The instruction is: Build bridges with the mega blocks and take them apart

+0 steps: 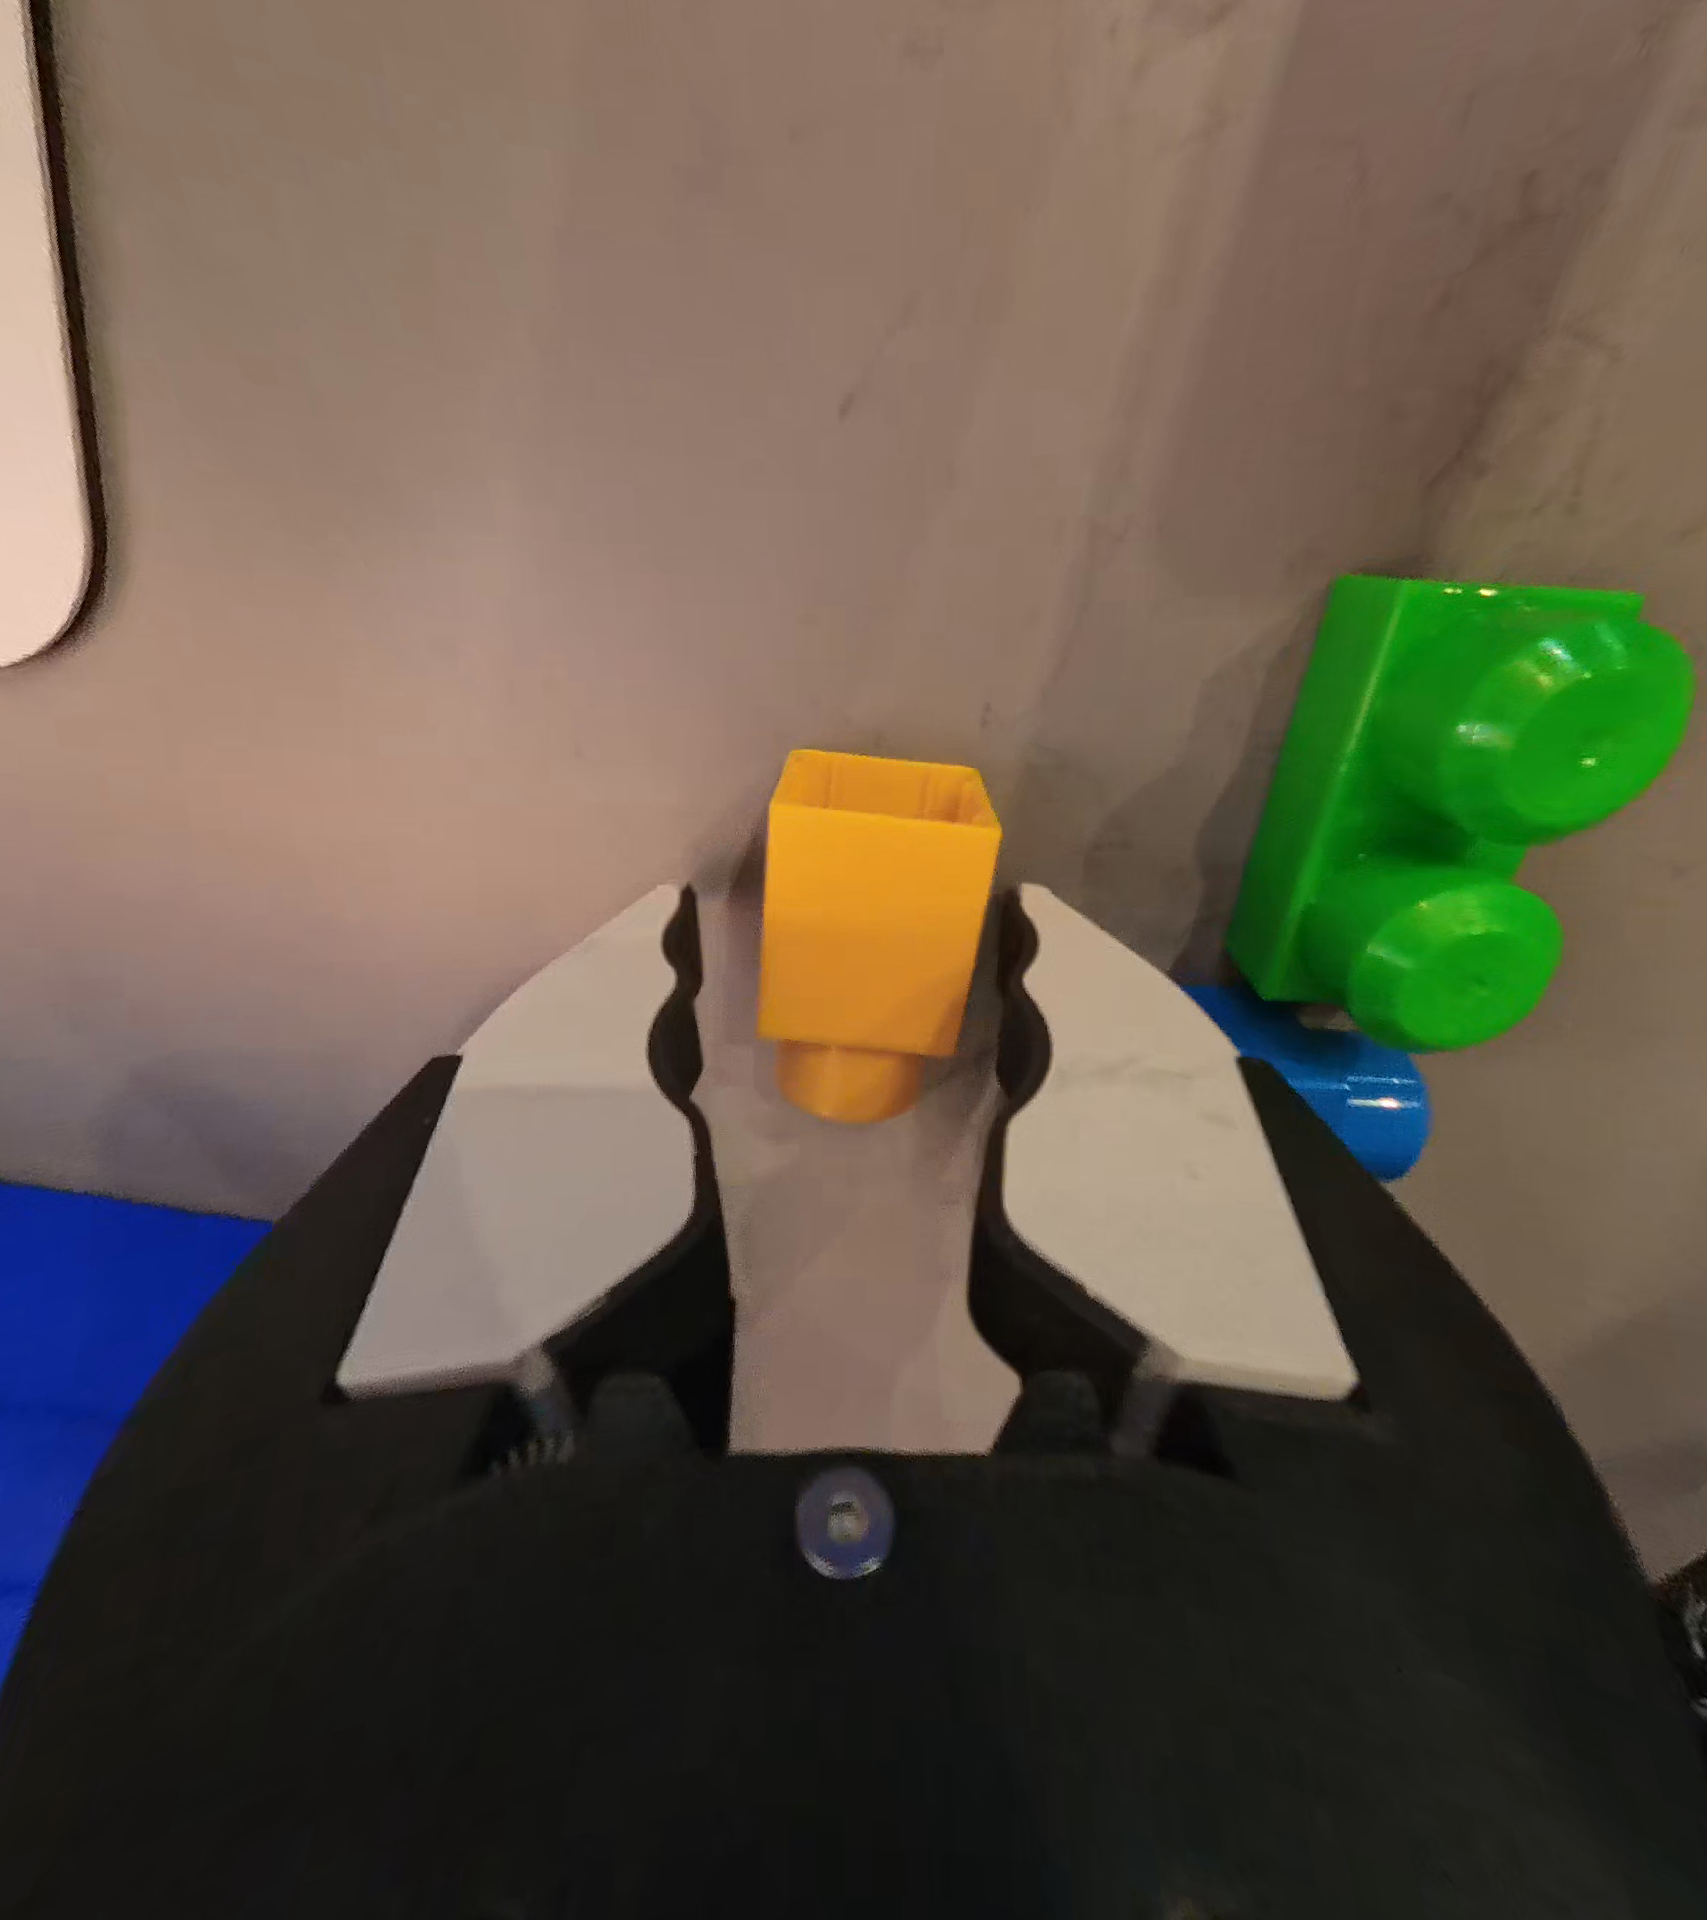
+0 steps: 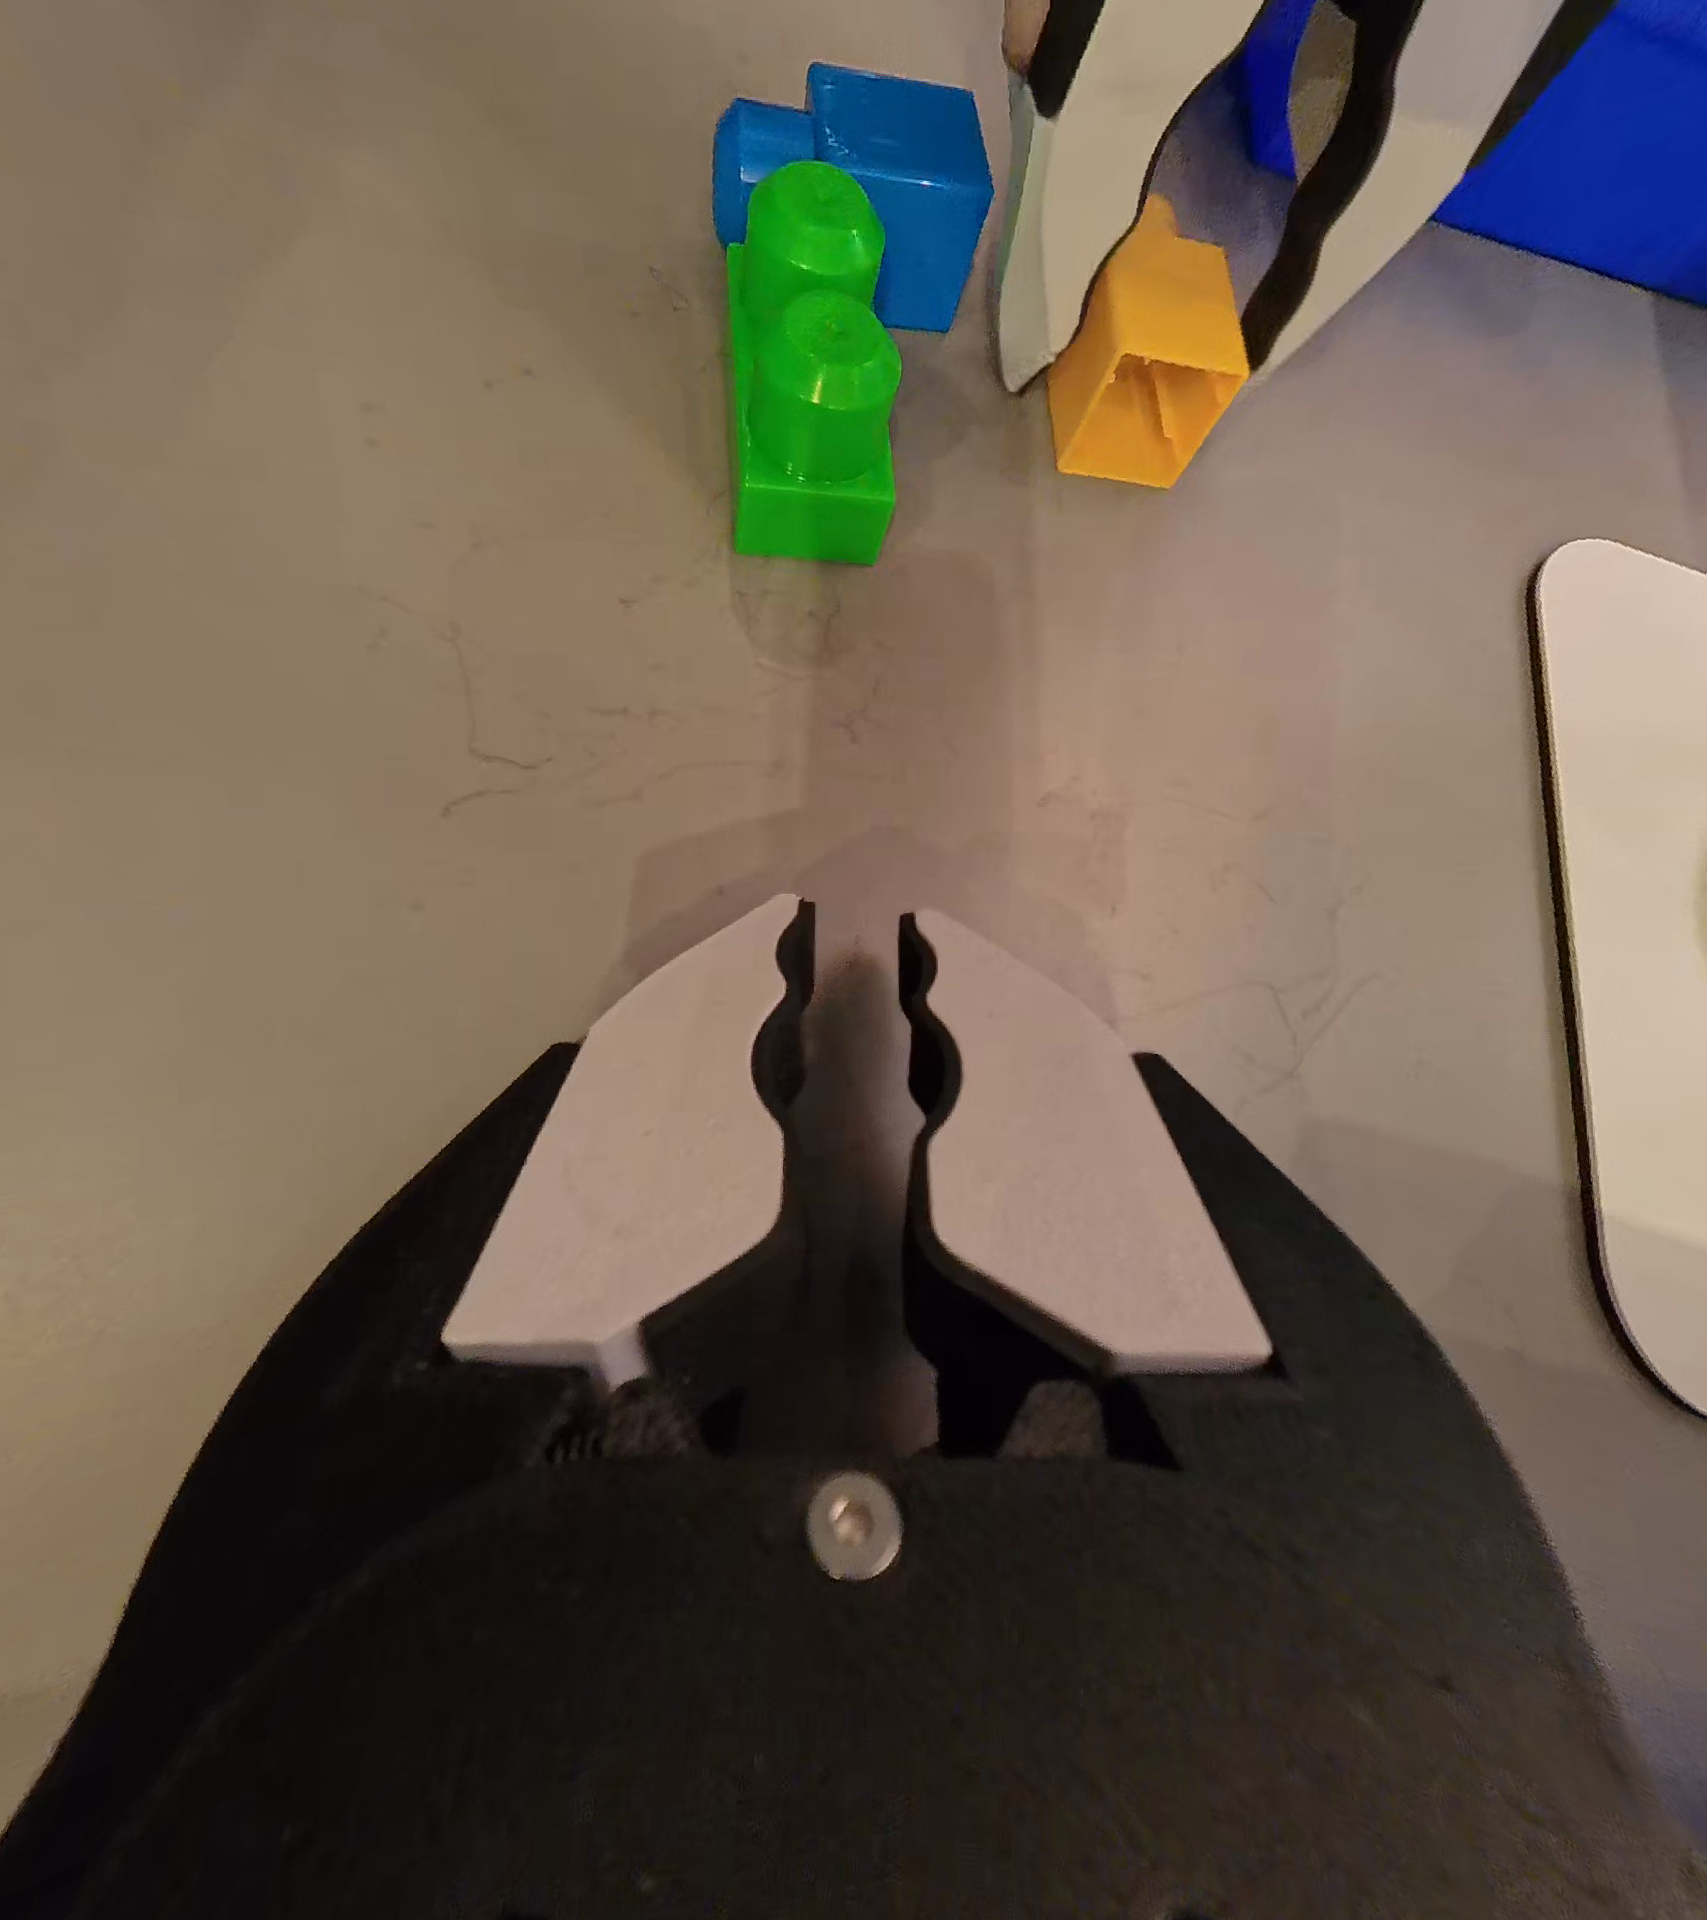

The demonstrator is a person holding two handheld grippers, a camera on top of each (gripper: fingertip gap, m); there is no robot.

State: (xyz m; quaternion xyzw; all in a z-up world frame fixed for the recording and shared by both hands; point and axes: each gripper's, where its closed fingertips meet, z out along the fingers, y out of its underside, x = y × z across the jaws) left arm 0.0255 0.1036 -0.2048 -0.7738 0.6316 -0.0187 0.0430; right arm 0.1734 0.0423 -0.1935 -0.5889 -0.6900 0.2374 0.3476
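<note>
left gripper (image 1: pixel 851 904) is spread around the yellow block (image 1: pixel 875 914), which lies on its side on the grey table (image 1: pixel 620 416), open hollow end pointing away from me, stud toward the wrist. i see a gap between each pad and the block's sides, so nothing is clamped; the block just sits between the fingers (image 1: pixel 558 1091). from the right wrist cam same story: left tool straddles the yellow block (image 2: pixel 1155 364), block resting on the table.

right gripper (image 2: pixel 854 914) hangs over bare table, jaws narrowly apart, nothing between them.

green block (image 1: pixel 1431 810) with two studs lies on its side just right of the yellow one, leaning on a blue block (image 1: pixel 1348 1091) that is mostly hidden behind it. in the right view the green block (image 2: pixel 813 384) touches the blue block (image 2: pixel 890 177), yellow one near but apart from both.

blue bin (image 2: pixel 1638 166) is at the table edge behind the left tool. white board (image 2: pixel 1680 935) with a dark rim sits off to the side, well apart from the blocks.
</note>
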